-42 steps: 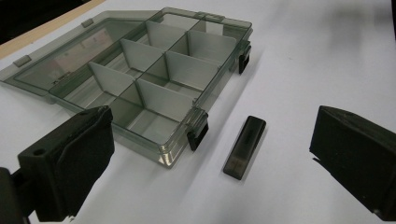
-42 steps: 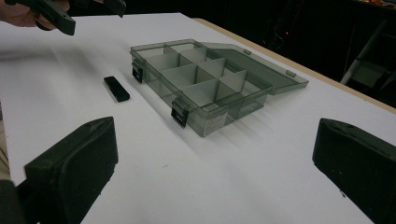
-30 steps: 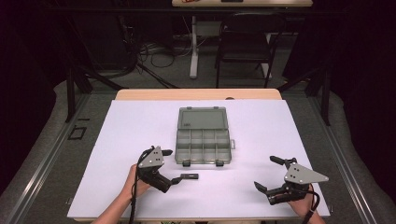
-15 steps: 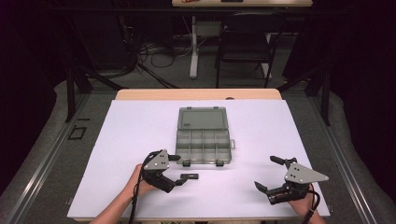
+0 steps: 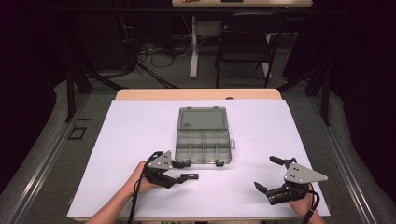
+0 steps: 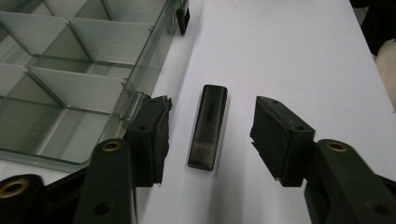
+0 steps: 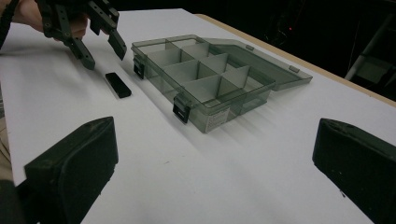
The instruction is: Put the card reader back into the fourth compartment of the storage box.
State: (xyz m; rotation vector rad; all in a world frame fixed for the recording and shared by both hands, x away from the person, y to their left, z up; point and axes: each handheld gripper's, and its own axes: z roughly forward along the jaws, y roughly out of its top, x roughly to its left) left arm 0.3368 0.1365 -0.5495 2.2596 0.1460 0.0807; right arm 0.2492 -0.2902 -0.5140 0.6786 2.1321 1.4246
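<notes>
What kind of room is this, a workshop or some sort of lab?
Most likely a lab or recording studio set up for handling trials. A white-covered table stands in a dark, curtained space, loose cables run over the floor beyond it, and a person works with a hand-held left gripper and right gripper.

Left hand-held gripper (image 5: 180,170) (jaws closing)

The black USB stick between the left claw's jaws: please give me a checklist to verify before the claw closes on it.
1. USB stick lies between the left claw jaws: ok.
2. Pads touching the stick: not ok; jaws have just been closing, gaps remain on both sides.
3. Stick lies flat on the white table: ok.
4. Left jaw clear of the compartment box: not ok, it sits against the box's front corner.
5. Box lid open, compartments free: ok.
6. Right claw out of the way: ok, open, far off.
</notes>
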